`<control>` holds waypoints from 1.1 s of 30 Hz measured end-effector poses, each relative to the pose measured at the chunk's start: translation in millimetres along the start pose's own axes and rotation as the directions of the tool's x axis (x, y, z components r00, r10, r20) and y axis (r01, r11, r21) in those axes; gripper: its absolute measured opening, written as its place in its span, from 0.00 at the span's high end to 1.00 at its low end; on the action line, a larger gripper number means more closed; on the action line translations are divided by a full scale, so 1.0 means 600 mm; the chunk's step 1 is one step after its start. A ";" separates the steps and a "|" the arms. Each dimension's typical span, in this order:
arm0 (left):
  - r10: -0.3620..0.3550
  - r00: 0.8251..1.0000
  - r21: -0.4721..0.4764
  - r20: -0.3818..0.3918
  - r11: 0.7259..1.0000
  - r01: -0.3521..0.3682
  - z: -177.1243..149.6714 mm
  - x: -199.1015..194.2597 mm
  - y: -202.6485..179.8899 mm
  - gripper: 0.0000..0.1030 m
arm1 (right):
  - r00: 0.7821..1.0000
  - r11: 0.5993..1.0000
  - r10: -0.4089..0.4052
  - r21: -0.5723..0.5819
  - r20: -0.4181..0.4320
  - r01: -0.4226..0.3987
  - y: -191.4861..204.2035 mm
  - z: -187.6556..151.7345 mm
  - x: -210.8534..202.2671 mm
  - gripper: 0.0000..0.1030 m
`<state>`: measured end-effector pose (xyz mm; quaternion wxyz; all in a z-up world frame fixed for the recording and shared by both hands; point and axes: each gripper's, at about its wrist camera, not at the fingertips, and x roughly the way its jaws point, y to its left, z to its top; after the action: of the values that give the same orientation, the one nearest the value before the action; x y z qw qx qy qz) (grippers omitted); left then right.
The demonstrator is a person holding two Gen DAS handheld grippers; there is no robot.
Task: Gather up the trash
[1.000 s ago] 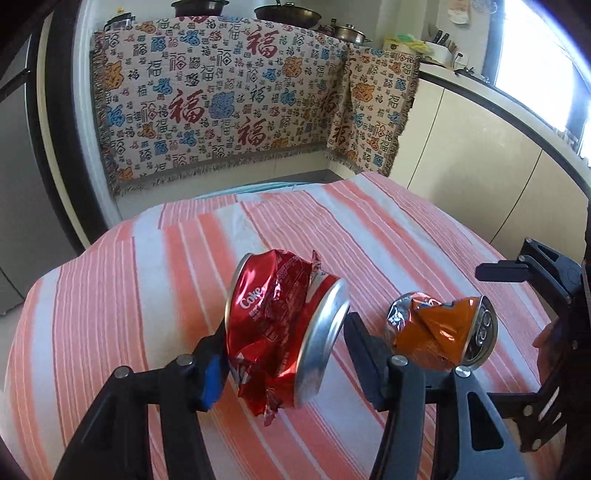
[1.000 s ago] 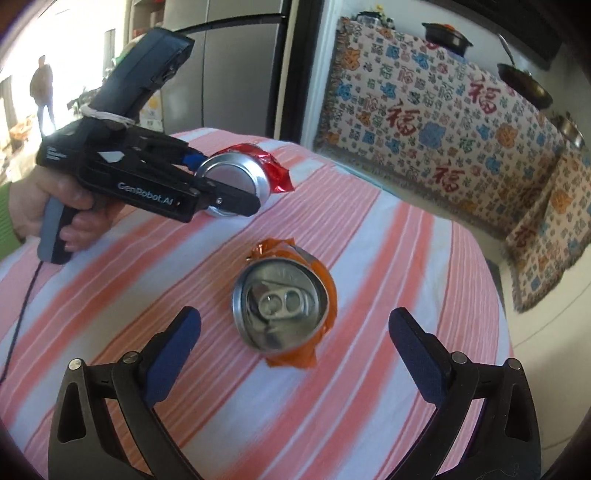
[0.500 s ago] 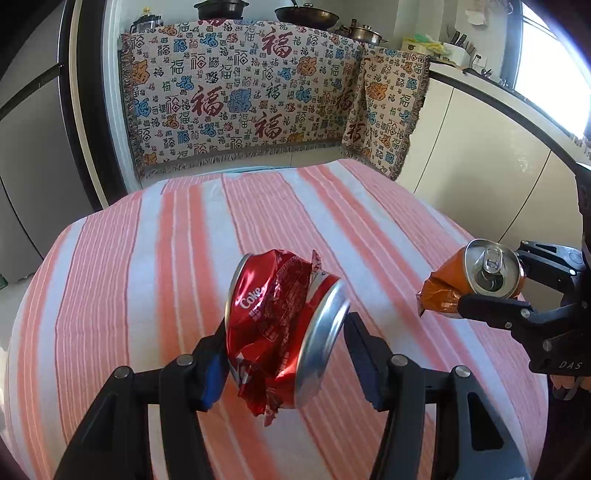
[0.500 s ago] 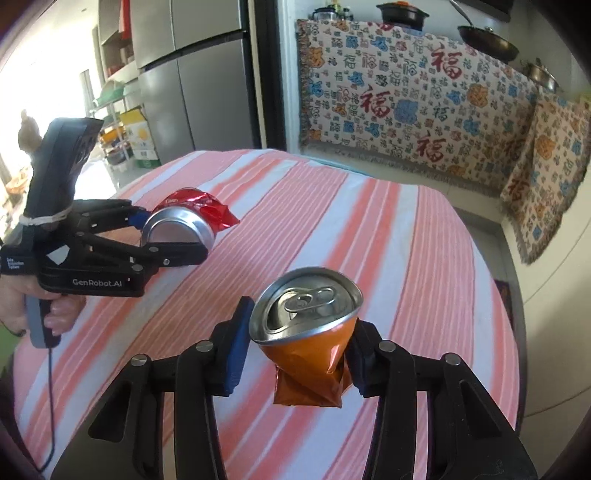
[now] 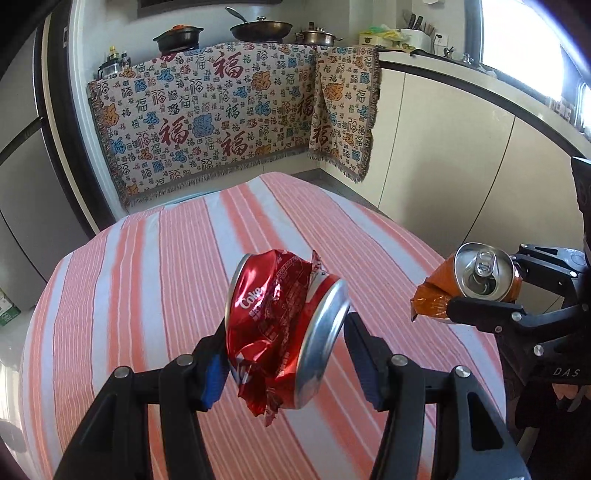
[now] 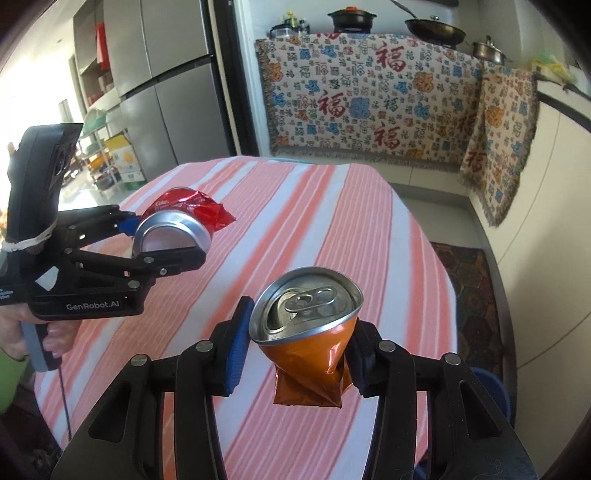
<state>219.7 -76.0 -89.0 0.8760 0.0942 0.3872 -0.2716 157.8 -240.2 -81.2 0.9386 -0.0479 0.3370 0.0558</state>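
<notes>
The crushed red can (image 5: 282,334) is hanging above the striped desk (image 5: 155,280), lying sideways between the jaws of the left gripper (image 5: 286,354), which are clamping it from both sides; its silver base is facing right in the left wrist view, and its torn red foil is dangling below the blue pads. In the right wrist view the same red can (image 6: 184,218) is showing at the left, off the cloth, with the left gripper (image 6: 162,240) squeezing it and a hand (image 6: 22,328) wrapping the grip below. The crushed orange can (image 6: 308,332) is sitting upright between the jaws of the right gripper (image 6: 295,354), which are pressing on its pinched orange body, the silver lid with its pull tab facing up and tilting slightly. It too is clear of the desk (image 6: 332,206), whose orange and white stripes are running away under both cans. From the left wrist view the orange can (image 5: 476,284) is hanging at the right edge, well apart from the red one. Beyond the desk, a patterned cloth (image 5: 221,122) with red characters is draping over a cabinet, pots and a pan (image 5: 260,27) are standing on top, and a grey refrigerator (image 6: 170,85) is standing at the left.
</notes>
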 end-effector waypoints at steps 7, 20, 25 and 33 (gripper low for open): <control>-0.059 0.998 0.042 0.009 0.997 0.059 0.019 -0.006 -0.087 0.43 | 0.999 0.997 -0.047 0.068 0.025 0.045 -0.070 -0.036 -0.072 0.54; -0.353 0.925 0.091 -0.138 0.926 0.367 0.042 0.099 -0.376 0.43 | 0.984 0.884 -0.164 0.433 -0.071 0.179 -0.373 -0.174 -0.132 0.54; -0.383 0.897 0.072 -0.221 0.911 0.406 0.050 0.200 -0.472 0.42 | 0.982 0.775 -0.147 0.602 -0.121 0.190 -0.495 -0.241 -0.090 0.54; -0.410 0.850 -0.023 -0.330 0.904 0.427 0.059 0.361 -0.532 0.35 | 0.992 0.590 -0.076 0.797 -0.105 0.130 -0.617 -0.339 -0.020 0.32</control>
<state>186.3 -443.1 -208.4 0.7166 0.0736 0.5312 -0.4459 71.9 -633.4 -210.3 0.8510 0.3578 0.3506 -0.1573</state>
